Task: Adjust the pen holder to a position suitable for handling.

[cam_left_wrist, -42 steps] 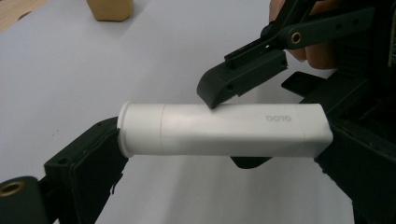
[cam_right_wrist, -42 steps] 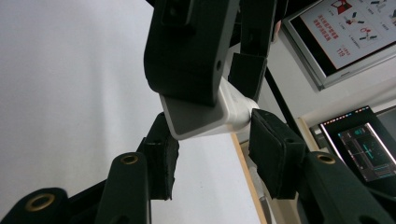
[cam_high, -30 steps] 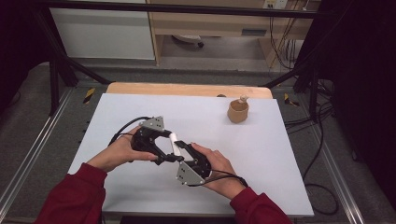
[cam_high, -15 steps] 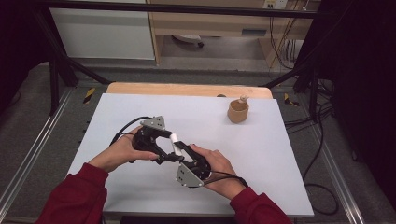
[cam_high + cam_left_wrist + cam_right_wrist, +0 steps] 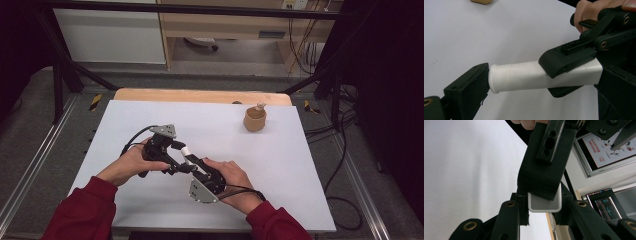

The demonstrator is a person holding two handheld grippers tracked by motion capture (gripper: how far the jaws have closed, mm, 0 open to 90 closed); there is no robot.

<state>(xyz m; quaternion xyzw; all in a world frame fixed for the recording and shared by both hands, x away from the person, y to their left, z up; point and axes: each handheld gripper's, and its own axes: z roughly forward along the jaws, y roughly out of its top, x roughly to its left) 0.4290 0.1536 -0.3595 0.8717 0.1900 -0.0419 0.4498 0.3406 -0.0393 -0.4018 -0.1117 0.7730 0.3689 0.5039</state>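
I held a white tube [image 5: 188, 154] in the air just above the white surface [image 5: 280, 165], between my two hands. My right hand-held gripper [image 5: 199, 165] was clamped on its flat squared end, and my left hand-held gripper [image 5: 178, 146] was closed on the round cap end [image 5: 496, 78]. The cap looked still seated, so I judged that both grips were set and that pulling or twisting the cap off was left. A brown cup [image 5: 254, 120] stood well apart.

Brown cup [image 5: 255, 120] upright near the table's [image 5: 150, 115] far right corner | small object inside | wooden strip [image 5: 200, 96] along far edge
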